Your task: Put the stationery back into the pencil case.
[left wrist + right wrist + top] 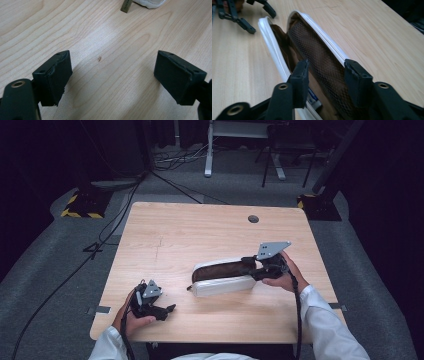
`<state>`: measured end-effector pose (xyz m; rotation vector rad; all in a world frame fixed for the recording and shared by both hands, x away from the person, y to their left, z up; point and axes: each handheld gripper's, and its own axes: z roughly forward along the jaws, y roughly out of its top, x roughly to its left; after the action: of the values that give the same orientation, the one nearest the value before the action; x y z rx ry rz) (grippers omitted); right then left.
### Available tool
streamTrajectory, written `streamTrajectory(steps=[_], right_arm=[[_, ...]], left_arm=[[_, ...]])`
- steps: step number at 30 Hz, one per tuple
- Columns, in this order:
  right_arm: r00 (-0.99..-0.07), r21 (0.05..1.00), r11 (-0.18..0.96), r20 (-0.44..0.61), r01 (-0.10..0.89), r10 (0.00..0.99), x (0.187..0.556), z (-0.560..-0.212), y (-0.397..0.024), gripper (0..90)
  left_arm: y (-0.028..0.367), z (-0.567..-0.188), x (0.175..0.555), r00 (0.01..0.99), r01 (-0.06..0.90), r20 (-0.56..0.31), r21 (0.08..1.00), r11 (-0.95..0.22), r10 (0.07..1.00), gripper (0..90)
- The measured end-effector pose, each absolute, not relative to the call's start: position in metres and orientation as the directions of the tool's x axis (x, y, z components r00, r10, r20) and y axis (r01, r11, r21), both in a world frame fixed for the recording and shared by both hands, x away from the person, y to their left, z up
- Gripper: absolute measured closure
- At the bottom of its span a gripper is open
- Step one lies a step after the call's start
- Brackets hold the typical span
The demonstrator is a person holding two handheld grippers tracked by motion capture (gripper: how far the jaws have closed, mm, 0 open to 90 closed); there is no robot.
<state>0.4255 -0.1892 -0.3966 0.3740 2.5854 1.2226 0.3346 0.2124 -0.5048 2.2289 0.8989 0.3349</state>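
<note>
White pouch point(222, 277) w/ right gripper point(248, 265) jaws probably astride its rim; left gripper point(169, 309) wide, low over table point(200, 230).

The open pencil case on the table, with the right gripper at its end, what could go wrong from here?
1. The right gripper straddles the mesh pocket of the pencil case; closing could snag or tear the mesh.
2. The left gripper hangs open over bare table, apart from the case, so pulling at one end might drag or tip the whole case.
</note>
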Motion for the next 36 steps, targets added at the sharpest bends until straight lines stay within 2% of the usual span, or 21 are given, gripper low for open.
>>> streamTrajectory(steps=[5,8,26,36], right_arm=[[-0.919,0.782,0.608,-0.132,0.134,0.372,0.421,-0.39,-0.202,46.7],[-0.901,0.774,0.617,-0.158,0.141,0.403,0.415,-0.385,-0.209,39.1],[-0.822,0.766,0.603,-0.186,0.222,0.539,0.398,-0.383,-0.249,28.5],[-0.787,0.756,0.606,-0.208,0.247,0.581,0.387,-0.392,-0.267,27.9]], left_arm=[[0.212,-0.505,0.335,0.725,0.508,-0.021,0.691,-0.514,0.688,15.4],[0.212,-0.505,0.335,0.725,0.508,-0.022,0.692,-0.513,0.688,15.4],[0.212,-0.505,0.335,0.725,0.508,-0.022,0.692,-0.513,0.688,15.4],[0.212,-0.505,0.335,0.725,0.507,-0.02,0.691,-0.515,0.688,15.4]])
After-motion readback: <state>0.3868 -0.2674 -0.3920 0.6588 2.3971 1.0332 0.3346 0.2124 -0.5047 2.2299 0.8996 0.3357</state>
